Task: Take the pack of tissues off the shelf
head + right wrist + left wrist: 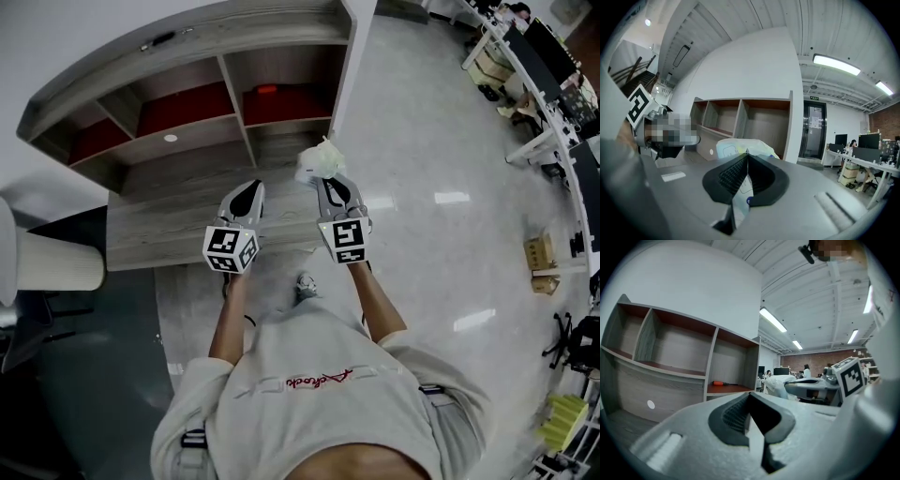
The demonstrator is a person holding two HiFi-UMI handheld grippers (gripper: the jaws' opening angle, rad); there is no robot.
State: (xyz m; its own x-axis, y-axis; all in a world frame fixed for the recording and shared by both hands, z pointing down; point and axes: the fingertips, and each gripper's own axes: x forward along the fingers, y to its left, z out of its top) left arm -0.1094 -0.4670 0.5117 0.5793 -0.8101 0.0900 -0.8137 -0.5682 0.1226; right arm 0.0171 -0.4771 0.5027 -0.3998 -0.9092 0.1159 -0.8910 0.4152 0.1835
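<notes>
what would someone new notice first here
The pale pack of tissues stands out first, pinched in the shut right tool and held out in front of the grey shelf unit. The left tool hangs beside it, shut on nothing. An orange-handled item lies alone in the shelf's upper right compartment.

Two grippers in the head view: the left gripper (251,187) at 11 o'clock from the centre, the right gripper (330,180) at 1 o'clock; two marker cubes (231,248), one on each gripper; one pack of tissues (319,159) at 12 o'clock; one shelf (178,150) at 10 o'clock, with three compartments in its upper row; one orange-handled tool (266,90) in the rightmost compartment.
</notes>
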